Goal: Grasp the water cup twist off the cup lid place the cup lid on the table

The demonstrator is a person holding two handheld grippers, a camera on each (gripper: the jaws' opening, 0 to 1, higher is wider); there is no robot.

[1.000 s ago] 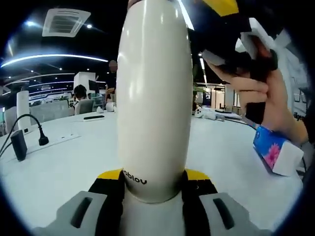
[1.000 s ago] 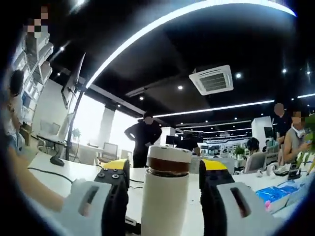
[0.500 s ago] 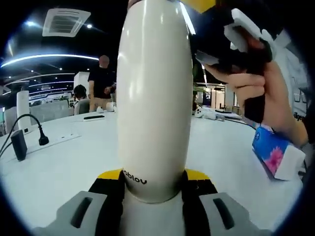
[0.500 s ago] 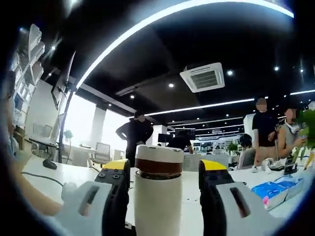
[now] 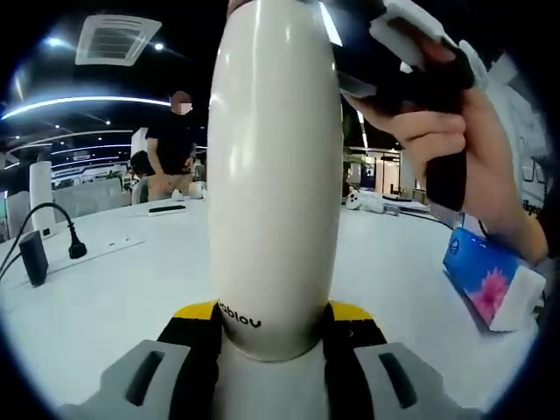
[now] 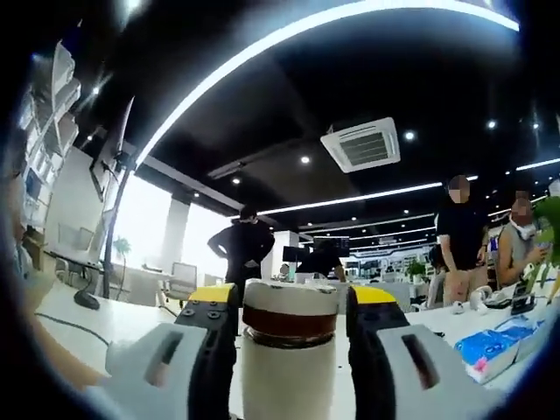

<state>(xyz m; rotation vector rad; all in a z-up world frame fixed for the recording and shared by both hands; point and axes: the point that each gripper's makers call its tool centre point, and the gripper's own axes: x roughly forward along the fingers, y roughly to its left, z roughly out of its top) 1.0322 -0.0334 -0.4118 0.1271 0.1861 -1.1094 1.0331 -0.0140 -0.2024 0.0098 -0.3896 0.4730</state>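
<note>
A tall cream-white water cup point(image 5: 273, 175) stands upright, and my left gripper point(image 5: 273, 311) is shut on its lower body just above the white table point(image 5: 105, 289). In the right gripper view the cup's top shows its lid point(image 6: 290, 302), a white cap over a brown band. My right gripper point(image 6: 291, 296) brackets that lid, its yellow-tipped jaws close on both sides with slim gaps left. In the left gripper view a person's hand point(image 5: 464, 149) holds the right gripper's handle up beside the top of the cup.
A blue flowered tissue pack point(image 5: 486, 280) lies on the table to the right of the cup. A black plug and cable point(image 5: 39, 249) sit at the left. Several people stand or sit at desks far behind.
The right gripper's jaws have drawn in closer to the lid. The hand on the right gripper has shifted slightly up. A person in the background has walked across.
</note>
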